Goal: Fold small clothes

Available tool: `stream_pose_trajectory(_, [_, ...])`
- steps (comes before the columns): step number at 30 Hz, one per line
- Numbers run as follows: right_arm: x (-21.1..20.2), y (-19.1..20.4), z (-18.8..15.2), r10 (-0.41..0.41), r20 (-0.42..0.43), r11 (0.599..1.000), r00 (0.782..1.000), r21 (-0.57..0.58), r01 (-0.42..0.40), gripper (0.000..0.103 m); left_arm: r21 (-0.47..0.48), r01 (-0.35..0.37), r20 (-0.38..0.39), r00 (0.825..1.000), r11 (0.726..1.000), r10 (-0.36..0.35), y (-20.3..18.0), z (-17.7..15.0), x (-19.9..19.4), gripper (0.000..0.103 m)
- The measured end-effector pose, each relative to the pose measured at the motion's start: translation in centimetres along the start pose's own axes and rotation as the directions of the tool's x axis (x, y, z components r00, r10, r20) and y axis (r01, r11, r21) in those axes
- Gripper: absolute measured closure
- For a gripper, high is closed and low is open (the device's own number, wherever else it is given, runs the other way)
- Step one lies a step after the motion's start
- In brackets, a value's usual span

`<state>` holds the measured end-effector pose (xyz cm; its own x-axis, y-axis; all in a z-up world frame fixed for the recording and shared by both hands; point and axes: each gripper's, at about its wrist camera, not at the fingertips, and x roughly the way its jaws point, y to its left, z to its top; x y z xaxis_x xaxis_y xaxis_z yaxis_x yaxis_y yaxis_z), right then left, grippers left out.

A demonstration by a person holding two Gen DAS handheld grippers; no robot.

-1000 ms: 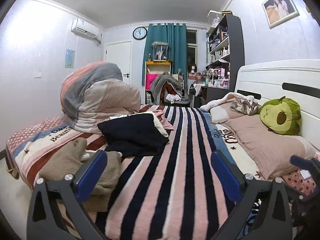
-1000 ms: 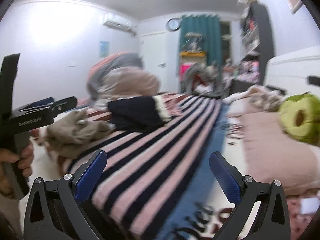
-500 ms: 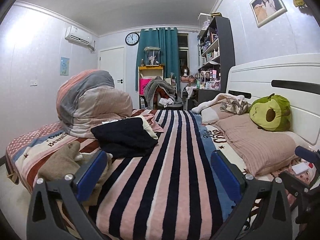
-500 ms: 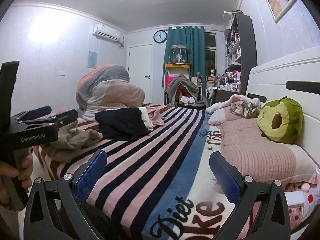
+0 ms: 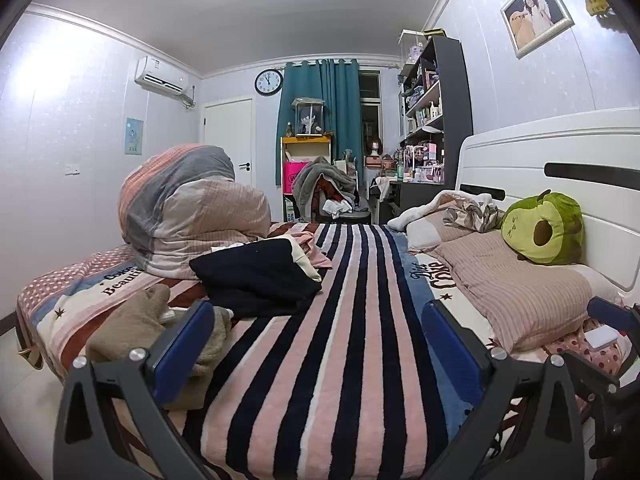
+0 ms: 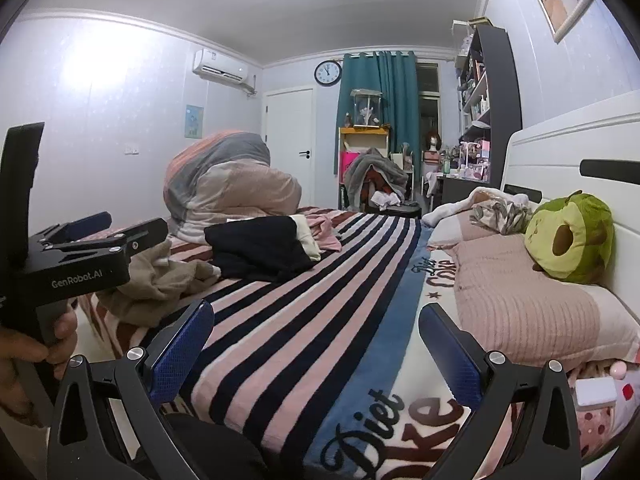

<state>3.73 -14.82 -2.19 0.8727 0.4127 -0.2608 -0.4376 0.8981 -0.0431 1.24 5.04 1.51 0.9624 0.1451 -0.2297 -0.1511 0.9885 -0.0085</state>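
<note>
Both views have steadied and levelled; left gripper (image 5: 316, 344) and right gripper (image 6: 316, 344), fingers spread empty, face unfolded clothes (image 5: 256, 280) beside the bundled quilt (image 5: 192, 208).

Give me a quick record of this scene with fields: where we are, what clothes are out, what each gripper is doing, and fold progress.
setting: bedroom, striped blanket on bed
clothes: beige garment crumpled near the bed's left edge; dark navy garment heaped behind it; pink garment further back
left gripper: open, holding nothing
right gripper: open, holding nothing
other: pillow, avocado plush, rolled duvet
progress: nothing folded yet
</note>
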Motion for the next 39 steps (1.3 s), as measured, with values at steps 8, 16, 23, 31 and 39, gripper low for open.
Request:
stream_pose_trajectory(8, [-0.3, -0.1, -0.1, 0.008, -0.007, 1.0, 1.0, 0.02, -0.007, 0.001, 0.007, -0.001, -0.004, 1.0, 1.0, 0.001, 0.1, 0.0, -0.2, 0.001])
stream_pose_trajectory(16, [-1.0, 0.0, 0.2, -0.003, 0.004, 1.0, 1.0, 0.018, 0.003, 0.001, 0.011, 0.004, 0.012, 1.0, 1.0, -0.004, -0.2, 0.0, -0.6, 0.001])
stream_pose_trajectory(23, [-1.1, 0.0, 0.0, -0.005, -0.001, 1.0, 1.0, 0.025, 0.005, 0.001, 0.017, 0.001, 0.017, 1.0, 1.0, -0.002, -0.1, 0.2, -0.9, 0.001])
stream_pose_trajectory(31, [-0.9, 0.1, -0.1, 0.0, -0.012, 0.999, 1.0, 0.036, 0.0, 0.001, 0.022, -0.006, 0.012, 1.0, 1.0, 0.005, -0.2, 0.1, -0.7, 0.001])
stream_pose_trajectory(39, [-0.9, -0.2, -0.2, 0.002, -0.011, 0.999, 1.0, 0.036, -0.001, 0.001, 0.024, -0.006, 0.011, 1.0, 1.0, 0.006, -0.3, 0.0, -0.6, 0.001])
